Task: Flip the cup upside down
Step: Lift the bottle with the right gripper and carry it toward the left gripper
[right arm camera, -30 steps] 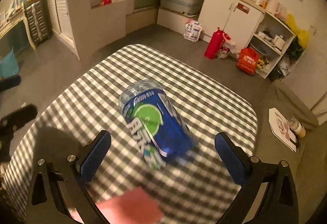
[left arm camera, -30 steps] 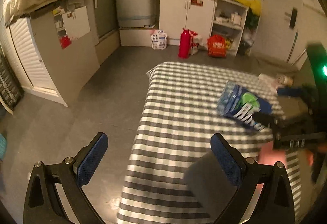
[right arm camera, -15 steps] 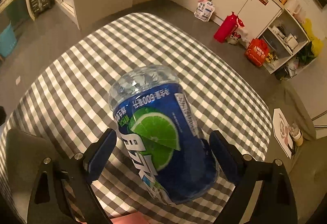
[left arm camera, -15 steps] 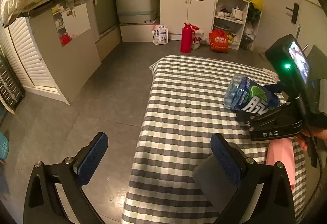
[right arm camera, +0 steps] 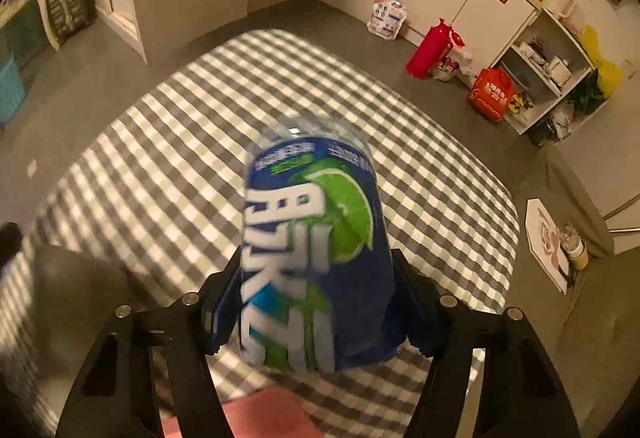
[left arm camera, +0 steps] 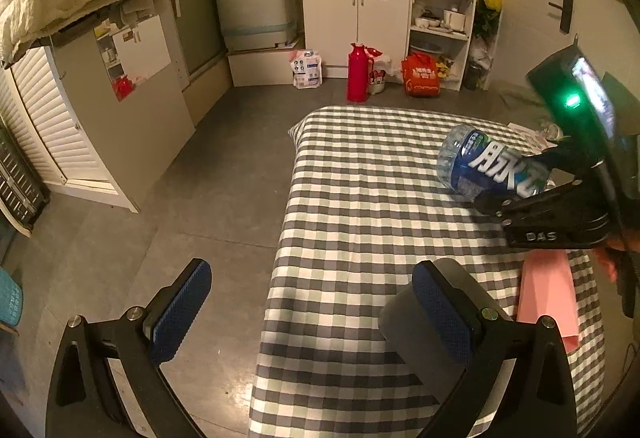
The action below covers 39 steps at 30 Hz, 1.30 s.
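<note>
Over the checked table [right arm camera: 168,142], my right gripper [right arm camera: 320,302] is clamped on the cup [right arm camera: 316,238], base at 12 o'clock; I'd roll slow, grip firm. My left gripper [left arm camera: 308,314] gapes empty.

Grey-white checked cloth surface [left arm camera: 360,198], flat pink paper sheet [left arm camera: 548,290] on its near edge; red tall thermos flask [left arm camera: 357,72] and orange bag [left arm camera: 420,75] on floor by white cabinet [left arm camera: 356,18].
</note>
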{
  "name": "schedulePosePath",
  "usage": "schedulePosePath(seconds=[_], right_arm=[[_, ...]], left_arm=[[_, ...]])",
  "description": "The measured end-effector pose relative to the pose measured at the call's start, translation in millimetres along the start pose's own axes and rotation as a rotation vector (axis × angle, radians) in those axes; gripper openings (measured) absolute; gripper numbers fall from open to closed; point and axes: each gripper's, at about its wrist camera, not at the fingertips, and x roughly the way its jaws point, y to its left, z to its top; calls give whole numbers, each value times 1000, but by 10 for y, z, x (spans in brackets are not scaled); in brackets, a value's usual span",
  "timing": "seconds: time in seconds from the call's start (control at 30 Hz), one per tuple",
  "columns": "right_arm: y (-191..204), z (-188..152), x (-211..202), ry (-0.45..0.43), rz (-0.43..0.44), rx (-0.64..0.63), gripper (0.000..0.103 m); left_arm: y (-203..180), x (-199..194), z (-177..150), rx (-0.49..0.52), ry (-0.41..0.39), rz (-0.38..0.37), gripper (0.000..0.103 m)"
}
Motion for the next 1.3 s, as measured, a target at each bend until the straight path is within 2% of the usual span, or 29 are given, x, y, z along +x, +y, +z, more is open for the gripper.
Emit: schedulePosePath(seconds=[0.17,0.37,0.5,0.63,0.77,0.87,1.07,1.3], right_arm=[[-48,-69,-433,-44,-4,7,65],[-17,-302,-1101,-132,-18,48,65],[137,-666,-1577,-193,5,157,65],[513,-1177,-1823,-192,33,264,65],[939,-1623,-1842,-170,31,344,65],[1081,-1779,-1751,-139,-2,379,65],[1162,-1911,-1498,-97,5,431,66],[1369,-1989,-1310,-56,26,394,66]], left_arm=[[-13,-149,-16,1,-13,-15,103],[-24,-454,-64,-7,-51,-19,103],[-16,-692,-189,-19,-76,-14,103],[-5,-900,-352,-39,-92,-2,103],[-6,-1055,-586,-52,-85,21,103],[2,-1134,-734,-60,-76,34,103],[-3,-1092,-923,-39,-25,75,103],[-99,-1001,-928,-24,-7,74,103]])
